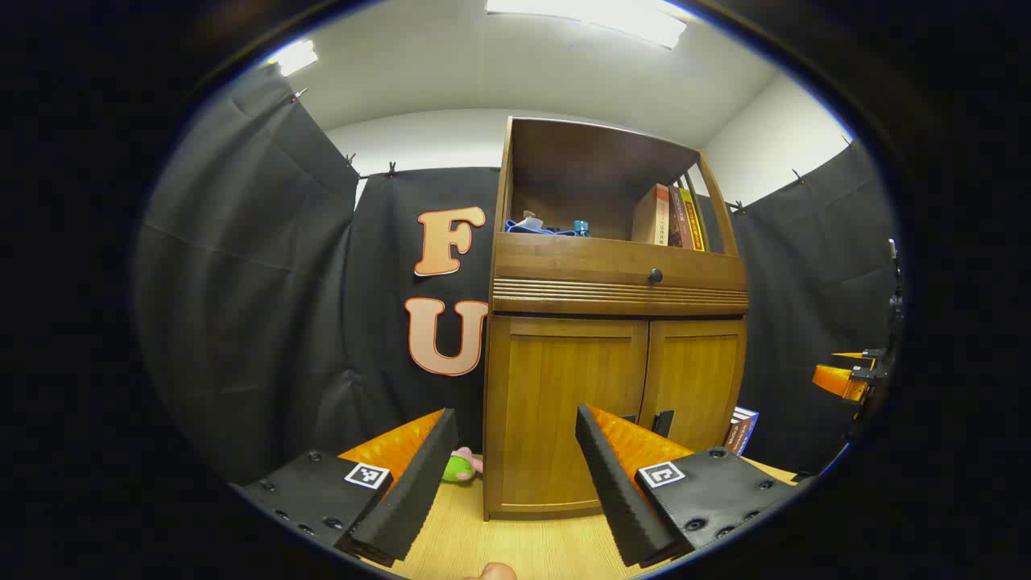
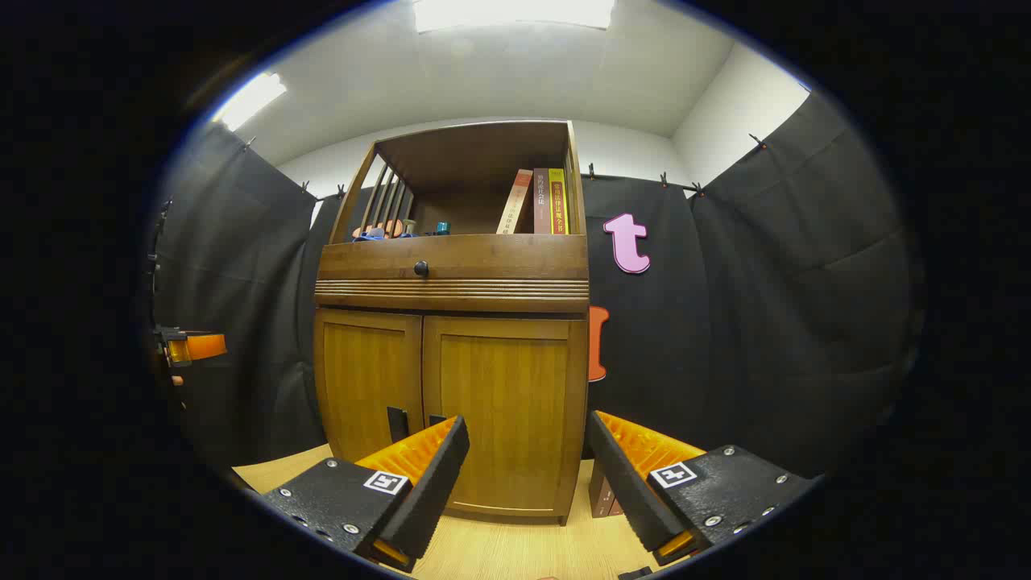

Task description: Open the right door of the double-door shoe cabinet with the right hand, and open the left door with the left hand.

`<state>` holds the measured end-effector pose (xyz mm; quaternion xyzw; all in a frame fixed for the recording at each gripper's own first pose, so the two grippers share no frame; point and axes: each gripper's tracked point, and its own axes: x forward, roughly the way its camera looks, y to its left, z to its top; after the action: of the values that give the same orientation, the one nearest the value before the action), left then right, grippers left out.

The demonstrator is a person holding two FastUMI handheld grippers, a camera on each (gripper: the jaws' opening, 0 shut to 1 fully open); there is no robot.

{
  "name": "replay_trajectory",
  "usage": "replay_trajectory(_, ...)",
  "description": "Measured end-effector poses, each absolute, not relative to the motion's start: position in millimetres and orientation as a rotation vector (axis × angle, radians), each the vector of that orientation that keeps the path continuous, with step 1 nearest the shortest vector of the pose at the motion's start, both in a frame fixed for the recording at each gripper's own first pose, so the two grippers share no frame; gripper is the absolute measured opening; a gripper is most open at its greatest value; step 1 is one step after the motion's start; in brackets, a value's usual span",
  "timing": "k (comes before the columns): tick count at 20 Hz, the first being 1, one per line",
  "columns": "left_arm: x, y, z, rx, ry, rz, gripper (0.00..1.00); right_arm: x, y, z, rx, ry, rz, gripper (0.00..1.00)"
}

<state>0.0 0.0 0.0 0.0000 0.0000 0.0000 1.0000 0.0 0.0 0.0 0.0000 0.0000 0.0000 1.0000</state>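
While both tongs (image 1: 515, 459) (image 2: 527, 471) hang spread, the wooden shoe cabinet (image 2: 451, 403) stands with 2 doors closed.

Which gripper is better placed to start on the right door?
Right, probably. The right gripper is open and faces the closed right door, whose handle sits just above its fingers. The left gripper faces the left door.

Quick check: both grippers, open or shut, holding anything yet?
Left gripper: open, holding nothing, short of the shoe cabinet.
Right gripper: open, holding nothing, also short of the cabinet; both doors shut.
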Motion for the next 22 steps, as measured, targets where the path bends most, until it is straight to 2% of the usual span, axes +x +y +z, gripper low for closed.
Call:
replay_trajectory(1, 0, 0, 1, 0.003, -0.003, 0.001, 0.95, 0, -2, 0, 0.000, 0.000, -0.003, 0.94)
replay_trajectory(7, -1, -1, 0, 0.005, -0.004, -0.006, 0.95, -3, -3, 3, -0.005, -0.007, -0.014, 0.94)
replay_trajectory(9, 0, -1, -1, 0.001, -0.002, -0.008, 0.98, -3, -3, 3, -0.007, -0.007, -0.016, 0.94)
replay_trajectory(10, 0, 0, -2, 0.001, -0.002, -0.008, 0.95, -3, -3, 3, -0.009, -0.006, -0.016, 0.94)
replay_trajectory(22, -2, 6, -1, 0.000, -0.010, -0.006, 0.95, 8, 14, -18, -0.021, 0.030, -0.001, 0.94)
